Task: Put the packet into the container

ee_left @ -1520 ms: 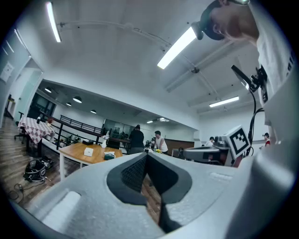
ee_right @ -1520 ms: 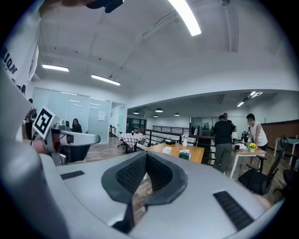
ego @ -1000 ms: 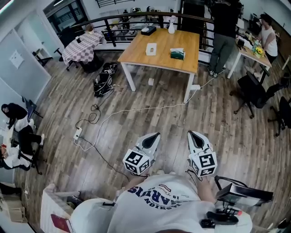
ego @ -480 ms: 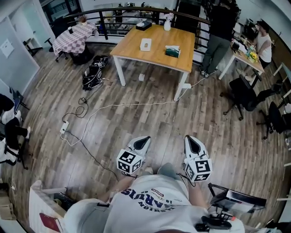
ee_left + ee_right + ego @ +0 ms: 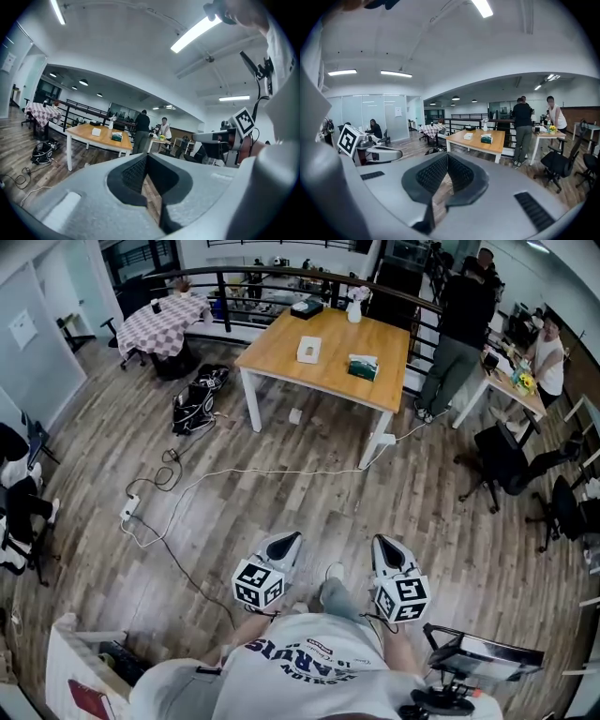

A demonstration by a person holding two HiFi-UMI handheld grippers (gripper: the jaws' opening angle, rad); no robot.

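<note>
The pale grey left gripper and the matching right gripper hang side by side above the wood-plank floor, each with its dark fingers closed on nothing. The green packet lies well ahead on the light wooden desk, near a small white square container.

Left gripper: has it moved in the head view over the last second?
Yes. The left gripper has sunk back toward the person, further from the white floor cable.
</note>
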